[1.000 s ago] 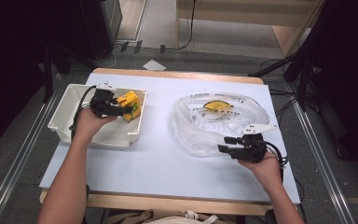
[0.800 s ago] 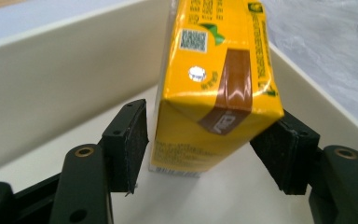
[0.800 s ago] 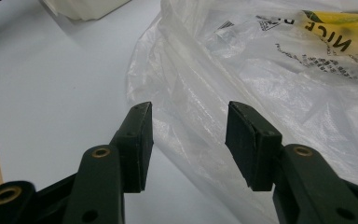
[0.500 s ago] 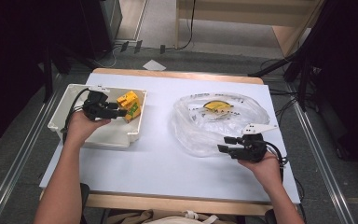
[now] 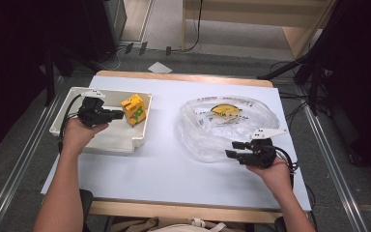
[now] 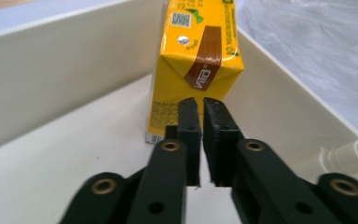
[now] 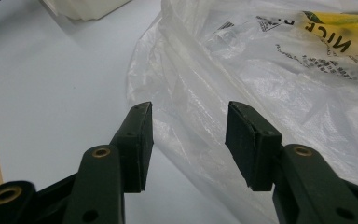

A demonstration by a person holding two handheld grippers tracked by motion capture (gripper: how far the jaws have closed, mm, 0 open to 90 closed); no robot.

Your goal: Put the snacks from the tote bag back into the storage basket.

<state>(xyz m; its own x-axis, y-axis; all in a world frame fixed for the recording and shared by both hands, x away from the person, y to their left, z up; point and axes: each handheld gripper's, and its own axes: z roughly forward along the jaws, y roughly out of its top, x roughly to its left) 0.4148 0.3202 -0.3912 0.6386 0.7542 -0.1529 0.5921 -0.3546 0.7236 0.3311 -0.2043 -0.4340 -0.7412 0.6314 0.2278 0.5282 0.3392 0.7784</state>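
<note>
Since a second ago, my left gripper is backing away from the yellow carton, and its jaws have just been closing with nothing between them; they are now pressed together just short of the carton's face. That carton is standing upright, long axis vertical, in the far right corner of the white tray, close against the right wall, with bare tray floor lying open on its left. I am holding my right gripper still, jaws spread and empty, at the near edge of the clear plastic bag. White table is lying open between tray and bag.
</note>
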